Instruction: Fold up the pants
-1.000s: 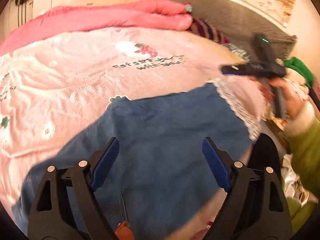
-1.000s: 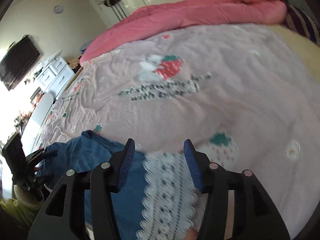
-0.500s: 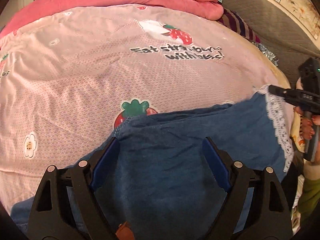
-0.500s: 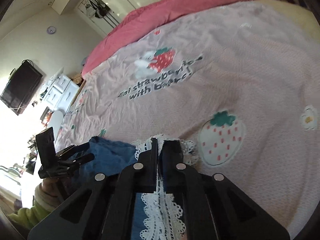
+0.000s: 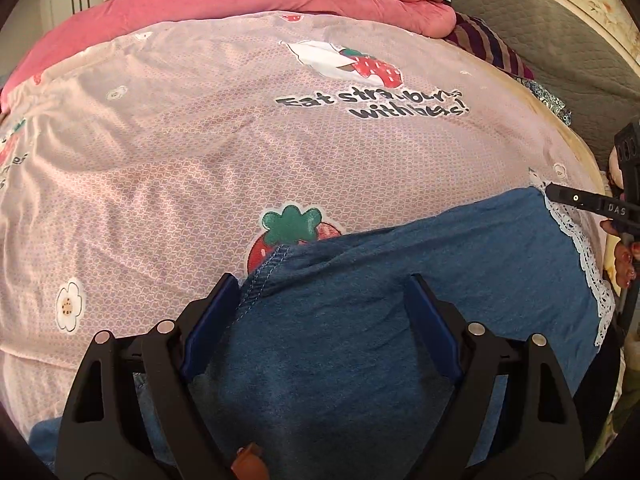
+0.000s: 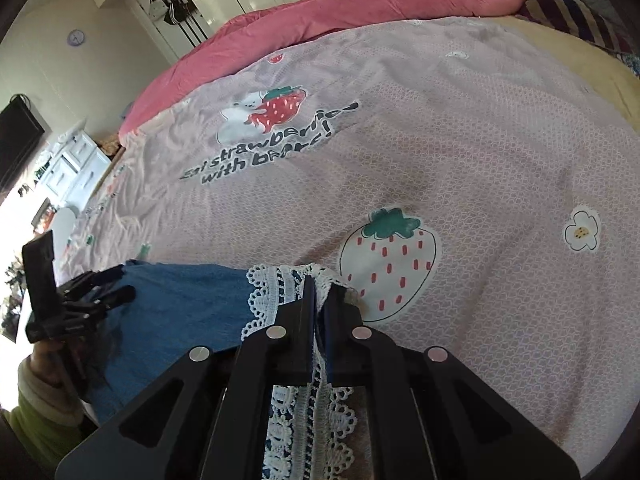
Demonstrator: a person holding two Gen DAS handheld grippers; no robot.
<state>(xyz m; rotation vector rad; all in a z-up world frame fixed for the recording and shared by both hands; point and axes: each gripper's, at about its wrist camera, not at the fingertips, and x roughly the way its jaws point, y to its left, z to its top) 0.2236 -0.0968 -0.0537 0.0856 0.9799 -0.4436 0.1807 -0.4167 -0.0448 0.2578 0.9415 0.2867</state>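
Blue denim pants (image 5: 400, 304) with a white lace hem (image 5: 584, 256) lie at the near edge of a pink strawberry-print bed cover (image 5: 240, 160). My left gripper (image 5: 320, 312) is open, its blue pads straddling the pants' stitched corner (image 5: 264, 276) just above the cloth. My right gripper (image 6: 318, 292) is shut on the lace hem (image 6: 276, 280); it also shows at the right edge of the left wrist view (image 5: 588, 202). In the right wrist view the denim (image 6: 180, 292) stretches left toward the left gripper (image 6: 100, 288).
A rolled pink blanket (image 5: 280, 4) lies along the far side of the bed. A striped cloth (image 5: 488, 48) and a grey quilted headboard (image 5: 560, 40) are at the far right. White drawers (image 6: 76, 160) and a wall TV (image 6: 16, 140) stand to the left.
My right gripper closed on the lace hem and drew it out to the right. My left gripper moved forward to the pants' stitched corner, staying open.
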